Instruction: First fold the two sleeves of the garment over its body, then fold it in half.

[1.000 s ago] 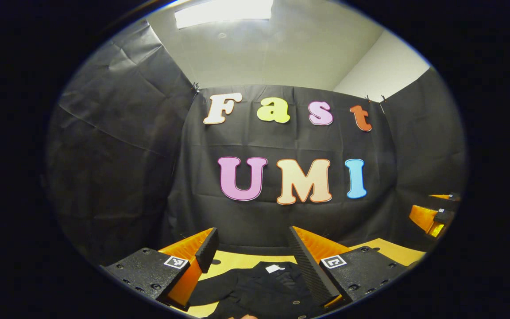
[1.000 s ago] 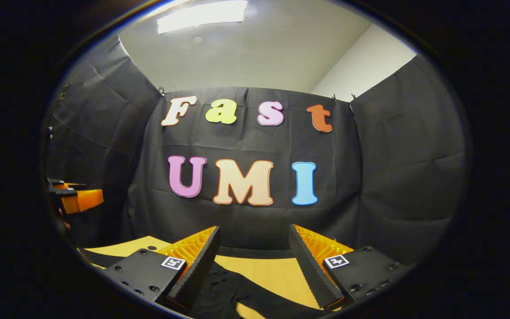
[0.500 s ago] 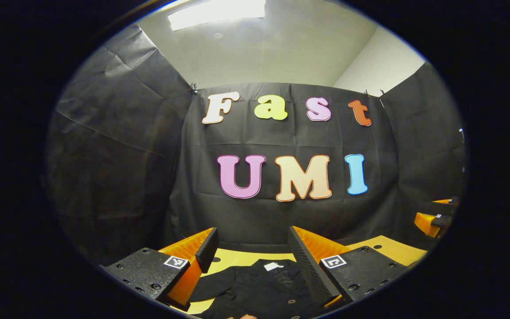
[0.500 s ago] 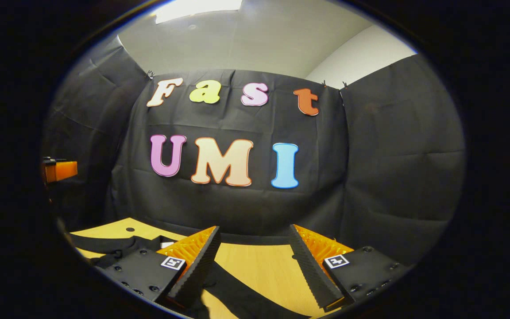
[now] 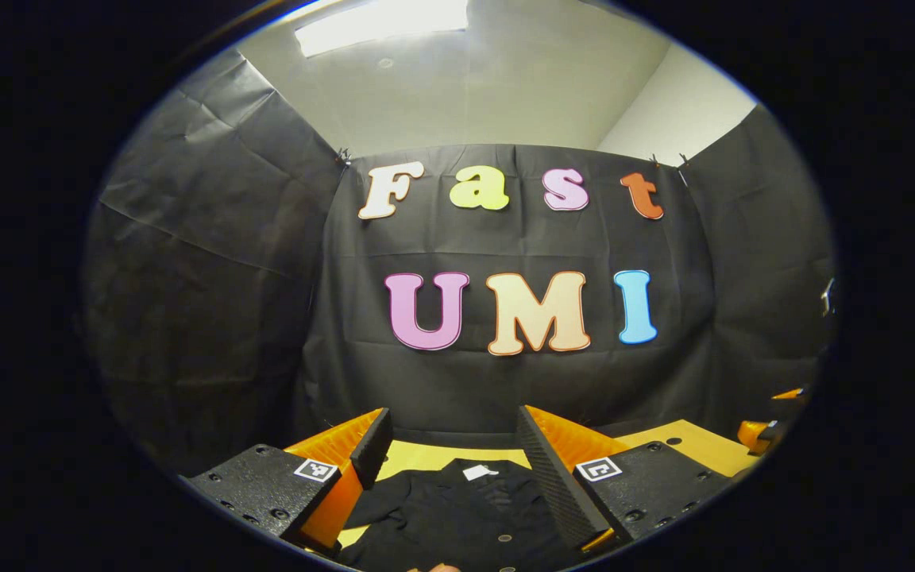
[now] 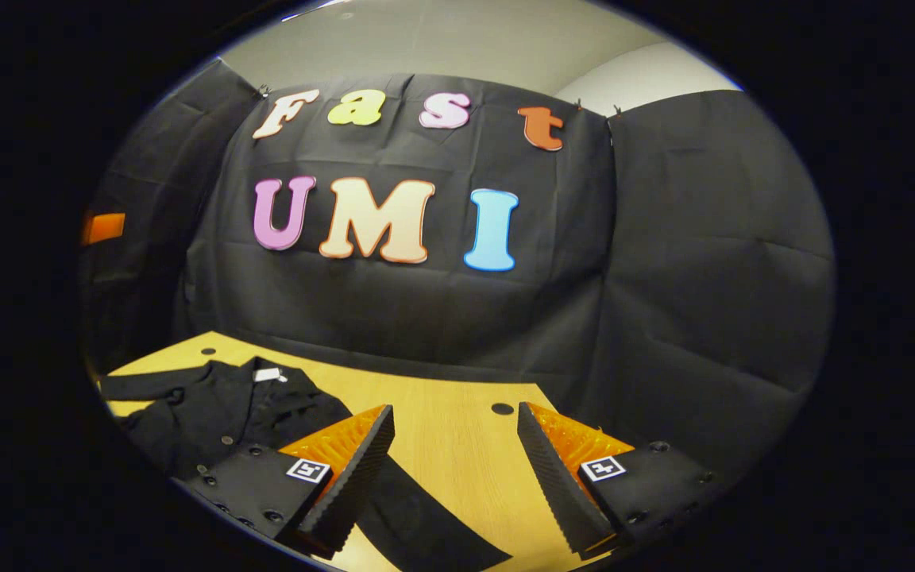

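Near edge, left gripper view: left gripper (image 5: 448, 445) held over the tabletop, fingers spread wide, nothing between them.
Below it: garment (image 5: 457, 516), black and buttoned, lies flat on the wooden tabletop (image 5: 418, 457), its white neck label (image 5: 480, 472) toward the far edge. More of the body shows between the fingers than a second ago.
Near edge, right gripper view: right gripper (image 6: 453, 461) also spread wide, holding nothing.
Sleeve: one black sleeve (image 6: 426, 520) runs diagonally across the bare wood under the right gripper, from the garment's body toward the near edge; it passes beneath the left-hand finger (image 6: 350, 477) as seen there. Contact cannot be told.
Garment body, right gripper view: lies toward the tabletop's left side, collar and label near the far edge; a second sleeve stretches along the left edge.
Change: the right gripper's camera has tipped downward since a second ago, with far more tabletop and garment in view now.
Other gripper: an orange part of the right gripper shows at the right rim of the left gripper view, lower than before.
Far: black cloth wall (image 6: 664, 278) behind the tabletop's far edge.
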A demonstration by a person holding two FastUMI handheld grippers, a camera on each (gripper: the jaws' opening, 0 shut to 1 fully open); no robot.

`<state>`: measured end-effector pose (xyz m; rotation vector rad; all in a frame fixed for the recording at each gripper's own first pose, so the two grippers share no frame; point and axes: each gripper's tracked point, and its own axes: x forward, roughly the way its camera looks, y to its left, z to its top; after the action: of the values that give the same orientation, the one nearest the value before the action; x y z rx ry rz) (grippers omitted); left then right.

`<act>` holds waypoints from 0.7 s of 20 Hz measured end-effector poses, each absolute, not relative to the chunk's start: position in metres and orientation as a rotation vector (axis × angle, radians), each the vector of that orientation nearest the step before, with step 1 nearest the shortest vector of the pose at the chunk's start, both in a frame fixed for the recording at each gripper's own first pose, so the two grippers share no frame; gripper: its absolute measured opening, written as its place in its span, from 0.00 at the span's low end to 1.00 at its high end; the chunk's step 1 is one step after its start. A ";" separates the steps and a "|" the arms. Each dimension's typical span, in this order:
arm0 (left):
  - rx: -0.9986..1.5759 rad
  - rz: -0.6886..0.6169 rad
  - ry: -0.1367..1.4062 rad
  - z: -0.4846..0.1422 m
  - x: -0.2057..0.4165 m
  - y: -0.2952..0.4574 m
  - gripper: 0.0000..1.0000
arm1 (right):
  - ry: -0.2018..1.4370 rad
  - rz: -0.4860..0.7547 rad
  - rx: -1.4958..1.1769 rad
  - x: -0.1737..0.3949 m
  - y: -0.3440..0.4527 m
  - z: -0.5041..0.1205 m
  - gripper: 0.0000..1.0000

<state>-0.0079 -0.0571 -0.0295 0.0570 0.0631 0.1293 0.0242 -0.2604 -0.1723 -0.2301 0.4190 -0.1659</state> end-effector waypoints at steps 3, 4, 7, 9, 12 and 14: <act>0.057 0.132 0.071 -0.034 -0.007 -0.066 0.93 | 0.474 -0.168 -0.243 0.015 -0.275 -0.195 0.98; 0.057 0.134 0.075 -0.036 -0.008 -0.068 0.93 | 0.495 -0.166 -0.249 0.012 -0.280 -0.203 0.98; 0.057 0.145 0.088 -0.042 -0.010 -0.072 0.92 | 0.564 -0.146 -0.262 0.008 -0.291 -0.227 0.98; 0.060 0.154 0.097 -0.045 -0.011 -0.074 0.93 | 0.625 -0.131 -0.257 0.003 -0.298 -0.245 0.98; 0.069 0.168 0.103 -0.047 -0.014 -0.074 0.92 | 0.750 -0.118 -0.231 -0.011 -0.310 -0.283 1.00; 0.076 0.177 0.104 -0.047 -0.013 -0.074 0.93 | 0.824 -0.121 -0.195 -0.019 -0.317 -0.303 1.00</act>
<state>-0.0129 -0.0741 -0.0468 0.0762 0.1036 0.1772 -0.0195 -0.3168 -0.3026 -0.1953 0.8239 -0.1209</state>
